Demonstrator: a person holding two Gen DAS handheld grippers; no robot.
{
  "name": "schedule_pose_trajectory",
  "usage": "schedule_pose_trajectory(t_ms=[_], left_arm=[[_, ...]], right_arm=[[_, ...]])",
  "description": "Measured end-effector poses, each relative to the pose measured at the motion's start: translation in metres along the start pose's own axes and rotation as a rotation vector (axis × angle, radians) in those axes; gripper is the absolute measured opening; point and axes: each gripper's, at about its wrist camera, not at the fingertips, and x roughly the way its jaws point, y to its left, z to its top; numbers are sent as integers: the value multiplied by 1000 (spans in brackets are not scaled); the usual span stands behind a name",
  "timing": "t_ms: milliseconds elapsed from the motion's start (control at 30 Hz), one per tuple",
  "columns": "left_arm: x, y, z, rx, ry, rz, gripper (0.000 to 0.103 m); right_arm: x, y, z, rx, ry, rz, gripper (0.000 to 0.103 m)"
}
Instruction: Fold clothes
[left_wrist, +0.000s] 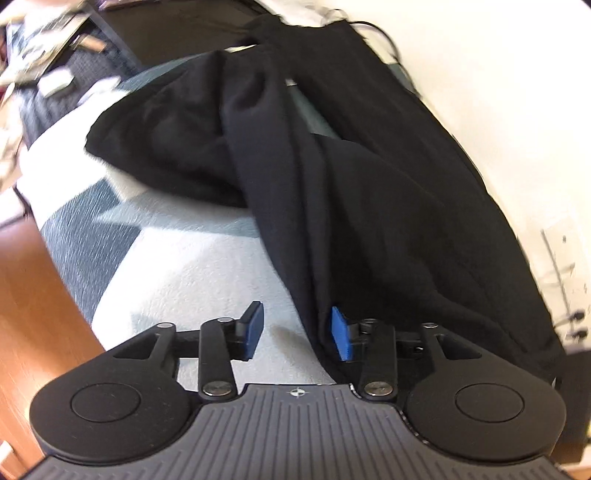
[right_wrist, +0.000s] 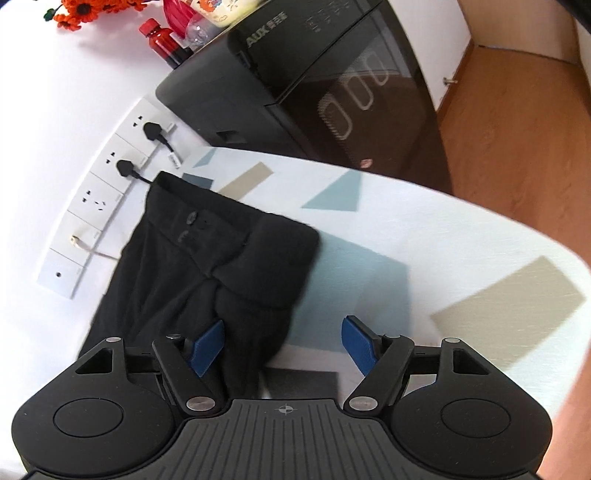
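Black trousers (left_wrist: 332, 166) sprawl bunched along the worktop (left_wrist: 192, 266) by the wall. Left tool (left_wrist: 297, 332) gapes wide, cloth brushing one pad. Only the right view shows the waistband (right_wrist: 236, 236); right tool (right_wrist: 284, 345) wide too.

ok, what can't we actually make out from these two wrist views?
- Left wrist view: the clutter top left is motion-blurred; items unreadable.
- Left wrist view: the black garment runs behind the gripper body, so its near end is hidden.
- Right wrist view: fabric of the trousers drops behind the right gripper body; contact with the left pad unclear.
- Bottle label: too small.
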Motion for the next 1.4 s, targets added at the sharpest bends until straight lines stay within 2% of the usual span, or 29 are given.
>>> schedule_pose_trajectory(t_ms=[133, 200, 233, 333, 367, 400, 500, 600, 733, 800, 933, 1133, 1167, 1200, 1233, 1300, 1400], left_arm=[[-3, 13, -1, -94, -9, -48, 49], [-9, 18, 3, -124, -38, -85, 62], [-11, 19, 5, -133, -58, -104, 63], [-18, 23, 11, -151, -110, -116, 66], [-19, 24, 12, -158, -123, -109, 66], [-20, 24, 13, -164, -135, -102, 66], [-21, 24, 15, -210, -152, -111, 66], [-30, 17, 24, -177, -178, -87, 67], [-29, -6, 34, -43, -240, 19, 67], [-19, -13, 48, -14, -260, 50, 67], [-3, -18, 81, -49, -256, 68, 67], [28, -21, 113, -80, -206, 182, 67], [30, -19, 114, -82, -195, 200, 57], [31, -17, 113, -78, -185, 202, 22], [29, -14, 112, -82, -179, 192, 11], [15, -8, 108, -96, -201, 131, 7], [-28, -3, 98, -66, -315, 63, 6]], right_arm=[[9, 5, 2, 1, 14, 39, 62], [13, 8, 3, 1, 21, 58, 57], [16, 10, 3, 2, 24, 68, 55], [17, 13, 5, 29, 9, 84, 28], [16, 14, 6, 37, 2, 91, 14], [13, 14, 8, 38, -8, 100, 9], [-4, 14, 11, 39, -90, 135, 7], [-17, 10, 14, 78, -138, 162, 7], [-17, 10, 14, 79, -124, 147, 7], [-16, 10, 11, 81, -120, 136, 7], [-17, 11, 8, 83, -112, 121, 7], [-17, 13, 7, 73, -110, 97, 8], [-17, 14, 7, 72, -110, 94, 8], [-17, 14, 7, 70, -110, 90, 8], [-17, 14, 7, 68, -110, 86, 9], [-17, 15, 7, 65, -109, 78, 9], [-17, 16, 6, 60, -108, 66, 9]])
